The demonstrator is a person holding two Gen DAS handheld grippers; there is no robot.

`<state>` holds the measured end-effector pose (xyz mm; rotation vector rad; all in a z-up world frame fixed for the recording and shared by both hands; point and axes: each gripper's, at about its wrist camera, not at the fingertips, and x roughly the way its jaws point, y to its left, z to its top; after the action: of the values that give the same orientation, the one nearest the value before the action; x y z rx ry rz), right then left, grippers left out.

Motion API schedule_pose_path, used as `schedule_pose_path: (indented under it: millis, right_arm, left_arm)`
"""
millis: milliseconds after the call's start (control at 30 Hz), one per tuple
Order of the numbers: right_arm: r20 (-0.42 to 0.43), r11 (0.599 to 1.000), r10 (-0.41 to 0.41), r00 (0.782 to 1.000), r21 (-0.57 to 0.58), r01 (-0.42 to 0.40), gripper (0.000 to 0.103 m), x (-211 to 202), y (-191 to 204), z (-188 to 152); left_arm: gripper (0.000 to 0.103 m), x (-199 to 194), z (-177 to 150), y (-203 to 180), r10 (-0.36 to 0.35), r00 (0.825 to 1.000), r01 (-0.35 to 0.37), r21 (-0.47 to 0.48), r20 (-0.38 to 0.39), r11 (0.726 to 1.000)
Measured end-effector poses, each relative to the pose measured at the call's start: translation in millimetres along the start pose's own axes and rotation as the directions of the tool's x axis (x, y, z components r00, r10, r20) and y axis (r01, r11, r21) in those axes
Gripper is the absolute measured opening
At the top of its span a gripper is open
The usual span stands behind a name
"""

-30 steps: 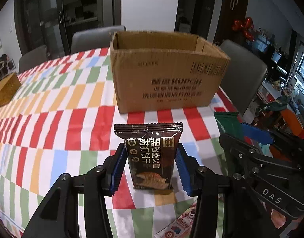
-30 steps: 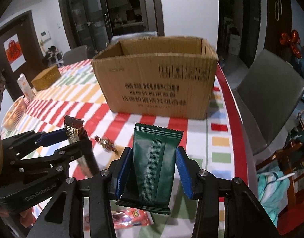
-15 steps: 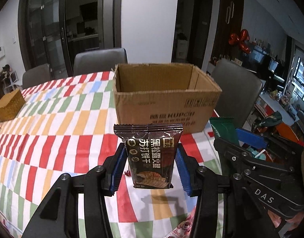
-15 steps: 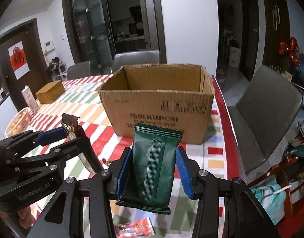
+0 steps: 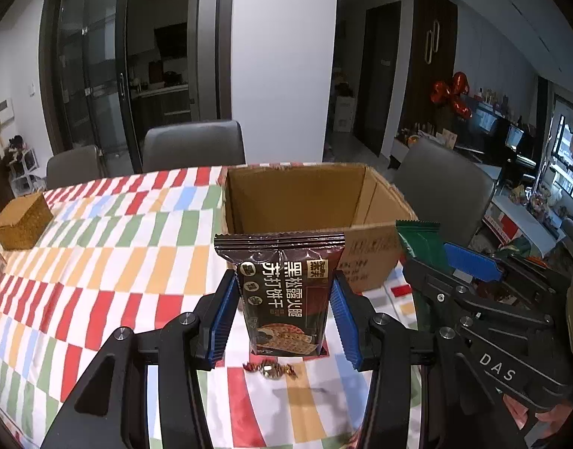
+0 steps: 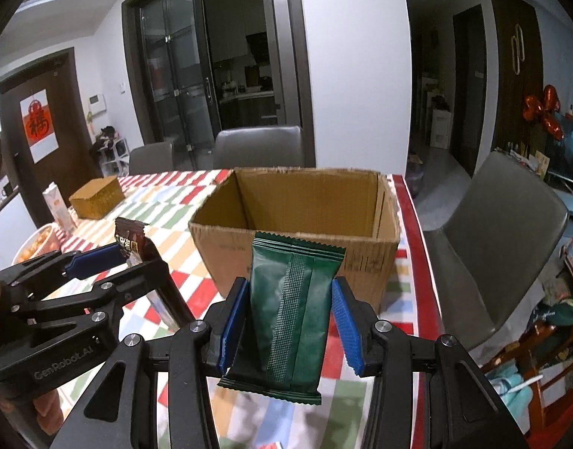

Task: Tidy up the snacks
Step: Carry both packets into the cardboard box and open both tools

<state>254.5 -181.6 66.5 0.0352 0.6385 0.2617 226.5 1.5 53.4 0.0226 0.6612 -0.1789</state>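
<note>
Left gripper [image 5: 282, 314] pinches brown pack [image 5: 282, 292], right gripper [image 6: 288, 321] pinches green pack [image 6: 292, 310], both raised before the box [image 6: 297, 258] (empty). Grippers close together; could collide over the opening.

The left gripper [image 5: 282, 314] clamps an upright brown cracker packet [image 5: 284, 292] between its blue jaws, above the counter [image 5: 99, 262]. An open cardboard box [image 5: 309, 202] stands behind it. The right gripper [image 5: 436, 258] grips a green packet [image 5: 417, 239] beside the box's right corner.
</note>
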Motion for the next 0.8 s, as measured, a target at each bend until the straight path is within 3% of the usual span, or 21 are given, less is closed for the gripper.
schedule_pose_path:
  millis: [467,800]
  right_arm:
    - [0.056,1.000,-0.014,0.998,0.000,0.014,0.046,6.6,-9.8,34.7]
    - [0.064,0.999,-0.019,0.998,-0.025,0.020,0.046,18.7,-17.9,75.0]
  left_arm:
    - [0.048,0.4,46.5,0.5,0.009,0.997,-0.011,0.018,0.072,1.000]
    - [0.048,12.9,89.7,2.4,-0.006,0.997,0.004,0.038,0.079,0.999]
